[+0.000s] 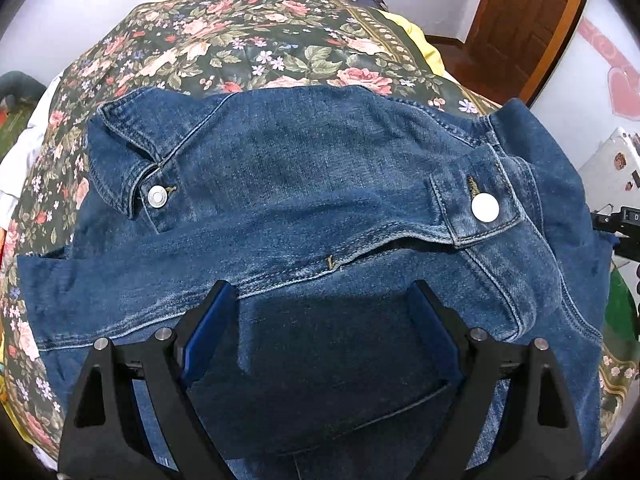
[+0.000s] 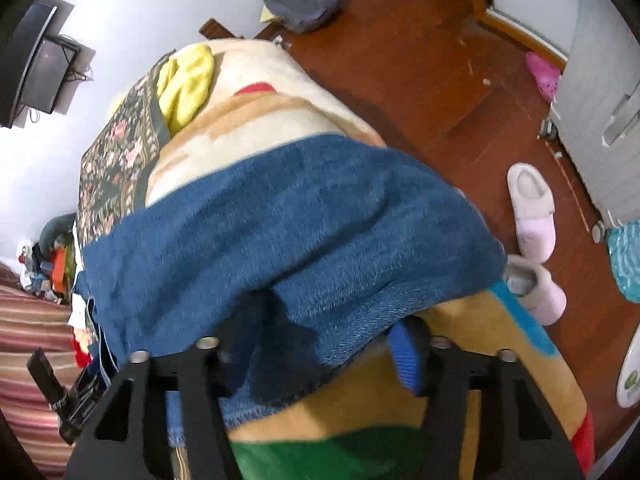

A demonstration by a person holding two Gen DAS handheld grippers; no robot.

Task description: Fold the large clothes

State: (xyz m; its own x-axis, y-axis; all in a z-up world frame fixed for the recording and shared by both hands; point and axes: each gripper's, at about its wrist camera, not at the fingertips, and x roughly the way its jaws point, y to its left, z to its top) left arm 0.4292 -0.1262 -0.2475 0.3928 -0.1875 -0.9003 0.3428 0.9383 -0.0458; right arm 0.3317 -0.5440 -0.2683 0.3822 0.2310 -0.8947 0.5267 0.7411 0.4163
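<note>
A: Your left gripper [image 1: 322,300] has its fingers spread wide, hovering over the denim jacket [image 1: 304,184], nothing pinched.

B: Jacket position?

A: Flat on the floral bedspread [image 1: 240,44], straight ahead. Your right gripper [image 2: 324,340]: denim drapes across its fingers; grip state unreadable.

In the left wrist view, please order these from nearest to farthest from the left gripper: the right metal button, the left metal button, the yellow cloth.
1. Right metal button, on the cuff tab, right.
2. Left metal button, by the collar, left.
3. Yellow cloth, far bed edge.
</note>
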